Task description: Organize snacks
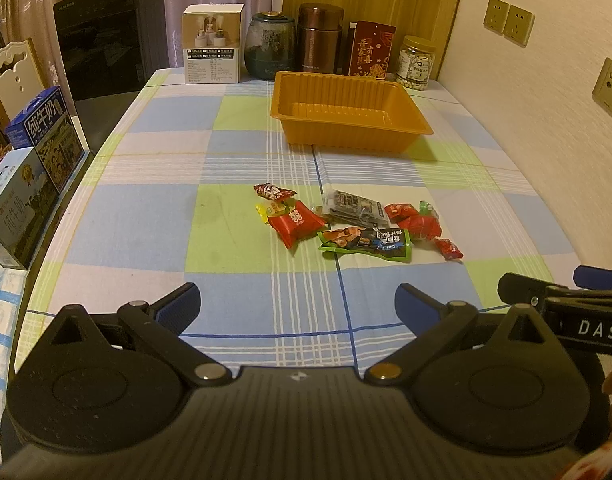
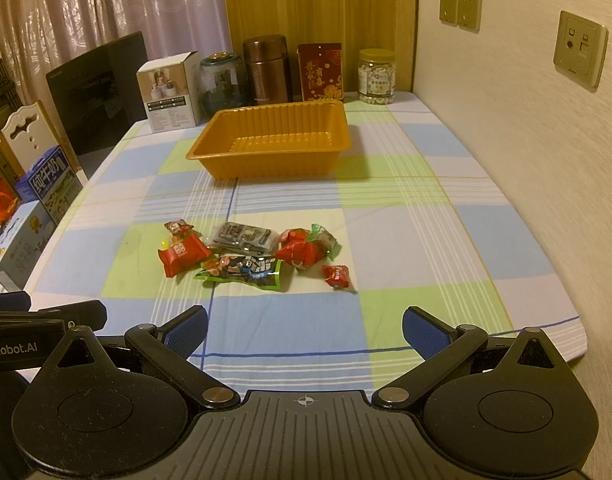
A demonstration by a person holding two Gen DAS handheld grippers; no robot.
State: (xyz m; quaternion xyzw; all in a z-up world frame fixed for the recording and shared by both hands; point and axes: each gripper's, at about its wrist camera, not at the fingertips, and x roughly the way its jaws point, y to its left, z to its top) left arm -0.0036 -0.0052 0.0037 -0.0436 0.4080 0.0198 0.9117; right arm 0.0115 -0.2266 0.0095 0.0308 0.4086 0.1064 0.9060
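Observation:
Several wrapped snacks lie in a loose pile mid-table: a red packet [image 1: 296,226] [image 2: 183,255], a green-edged dark pouch [image 1: 366,244] [image 2: 242,270], a clear dark pack [image 1: 356,208] [image 2: 242,237], red candies [image 1: 420,222] [image 2: 300,252] and a small red one [image 2: 337,276]. Beyond them stands an empty orange tray [image 1: 348,96] [image 2: 226,146]. My left gripper [image 1: 298,306] hovers open over the near table, short of the pile. My right gripper [image 2: 305,330] is open too, beside it at the right, nothing between its fingers.
Along the back edge stand a white box [image 1: 212,42], a glass jar [image 1: 271,46], a brown flask [image 1: 320,38], a red packet [image 1: 371,50] and a jar of nuts [image 1: 416,63]. Milk cartons [image 1: 46,132] sit off the left edge. A wall with sockets closes the right side.

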